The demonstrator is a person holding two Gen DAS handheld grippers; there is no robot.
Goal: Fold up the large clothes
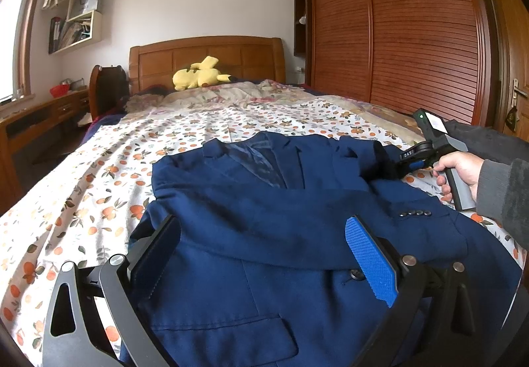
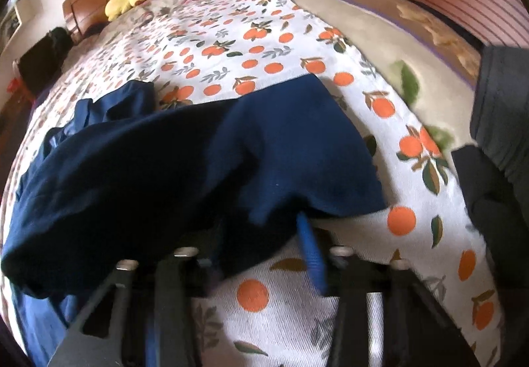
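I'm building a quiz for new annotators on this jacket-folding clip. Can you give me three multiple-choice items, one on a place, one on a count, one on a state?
1. Where does the yellow plush toy lie?
A. On the desk
B. At the head of the bed, by the headboard
C. On the jacket

2. How many buttons show in a row on the jacket's sleeve cuff?
A. One
B. Two
C. Four

3. How does the left claw stand?
A. Open above the jacket
B. Shut on the bedsheet
C. Shut on the toy

Answers: 1 B, the yellow plush toy rests before the headboard. 2 C, the cuff buttons on the jacket number four. 3 A, the left claw has its fingers wide apart with nothing between.
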